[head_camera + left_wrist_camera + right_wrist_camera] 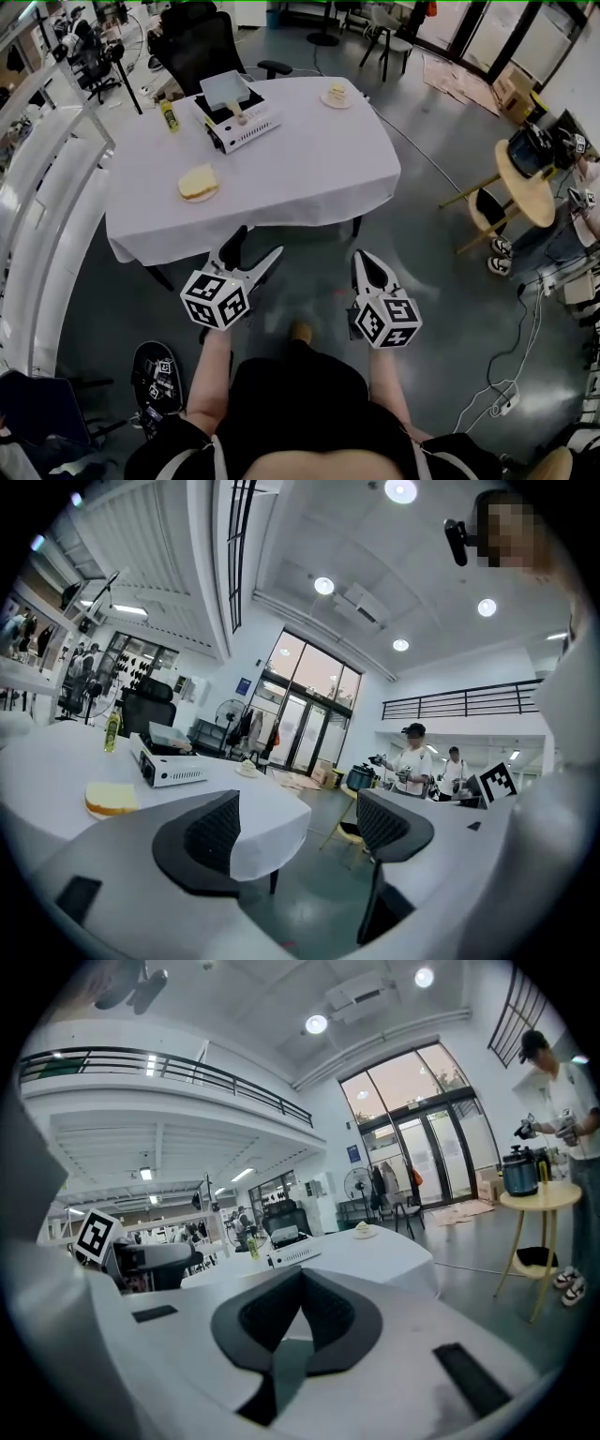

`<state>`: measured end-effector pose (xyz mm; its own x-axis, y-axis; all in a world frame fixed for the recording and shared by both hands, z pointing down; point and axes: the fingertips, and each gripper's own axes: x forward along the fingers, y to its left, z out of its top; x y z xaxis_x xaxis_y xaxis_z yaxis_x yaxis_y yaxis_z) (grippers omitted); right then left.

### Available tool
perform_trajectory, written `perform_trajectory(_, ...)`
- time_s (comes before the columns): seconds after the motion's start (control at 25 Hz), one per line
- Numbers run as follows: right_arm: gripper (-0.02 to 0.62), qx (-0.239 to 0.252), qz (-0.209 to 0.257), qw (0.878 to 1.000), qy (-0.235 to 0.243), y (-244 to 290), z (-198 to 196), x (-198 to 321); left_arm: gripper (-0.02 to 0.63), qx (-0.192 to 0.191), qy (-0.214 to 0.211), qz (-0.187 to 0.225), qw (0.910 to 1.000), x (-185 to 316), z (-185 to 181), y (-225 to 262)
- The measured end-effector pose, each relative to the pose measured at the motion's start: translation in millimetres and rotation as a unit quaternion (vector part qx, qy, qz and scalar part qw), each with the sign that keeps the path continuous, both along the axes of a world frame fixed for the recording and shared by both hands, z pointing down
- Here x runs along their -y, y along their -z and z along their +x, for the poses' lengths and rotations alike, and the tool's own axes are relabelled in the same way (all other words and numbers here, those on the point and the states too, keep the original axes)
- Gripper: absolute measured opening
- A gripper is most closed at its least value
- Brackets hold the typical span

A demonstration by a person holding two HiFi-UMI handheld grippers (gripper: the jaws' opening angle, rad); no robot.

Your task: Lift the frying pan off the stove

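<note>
The left tongs [251, 255] are hanging low over the floor [309, 272] with their jaws gaping and nothing between them. Beside them, the right tongs [367, 261] are sitting with their jaws pressed together on nothing. Both are hovering well short of the counter [309, 169]. The frying pan [225, 90], a pale, squarish one, is resting on the portable gas stove [251, 129] toward the far side of the counter, and its light wooden handle [240, 114] is pointing back across the stove top toward the tongs. By its look, the pan is going to behave as a rigid metal piece, moderately heavy and tipping nose-down once it is hanging from the handle. It is probably calling for a firm clamp on the handle close to the pan body rather than out at the tip, and the wood is likely offering more friction than bare metal would. The stove is looking light and could be sliding if the pan is dragged rather than raised straight up.
</note>
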<state>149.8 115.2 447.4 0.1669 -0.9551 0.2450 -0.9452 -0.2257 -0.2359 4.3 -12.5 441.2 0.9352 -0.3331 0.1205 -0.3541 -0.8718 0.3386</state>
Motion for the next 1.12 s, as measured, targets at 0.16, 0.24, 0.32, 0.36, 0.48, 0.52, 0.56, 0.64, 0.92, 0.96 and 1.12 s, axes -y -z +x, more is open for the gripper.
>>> perform_trajectory(0.16, 0.003, 0.001, -0.002, 1.0, 0.012, -3, 23, 22, 0.399, -0.001, 0.011, -0.004, 0.9999, 18, 21, -3)
perform_trajectory(0.24, 0.003, 0.002, -0.002, 1.0, 0.017, -4, 33, 31, 0.399, 0.0, 0.015, -0.005, 0.9999, 25, 29, -4)
perform_trajectory(0.32, 0.003, 0.002, -0.003, 1.0, 0.022, -5, 42, 38, 0.399, 0.001, 0.017, -0.005, 0.9998, 30, 38, -5)
perform_trajectory(0.36, 0.003, 0.002, -0.003, 1.0, 0.024, -6, 46, 42, 0.399, 0.001, 0.019, -0.006, 0.9998, 32, 41, -5)
perform_trajectory(0.48, 0.003, 0.0, -0.003, 0.999, 0.032, -6, 56, 53, 0.399, 0.0, 0.027, -0.005, 0.9996, 41, 50, -5)
perform_trajectory(0.52, 0.003, 0.0, -0.003, 0.999, 0.035, -6, 59, 56, 0.399, 0.0, 0.029, -0.004, 0.9996, 43, 53, -5)
perform_trajectory(0.56, 0.003, 0.0, -0.002, 0.999, 0.037, -7, 62, 58, 0.399, 0.0, 0.031, -0.004, 0.9995, 46, 56, -6)
perform_trajectory(0.64, 0.003, 0.001, -0.001, 0.999, 0.043, -9, 69, 63, 0.399, 0.0, 0.035, -0.003, 0.9994, 49, 63, -8)
perform_trajectory(0.92, 0.003, 0.013, -0.004, 0.998, 0.062, -25, 79, 77, 0.399, 0.008, 0.054, -0.009, 0.9985, 49, 68, -23)
perform_trajectory(0.96, 0.003, 0.015, -0.006, 0.998, 0.066, -29, 77, 79, 0.399, 0.011, 0.058, -0.012, 0.9982, 49, 66, -28)
perform_trajectory(1.12, 0.003, 0.02, -0.013, 0.996, 0.085, -36, 75, 87, 0.399, 0.016, 0.078, -0.018, 0.9967, 57, 61, -34)
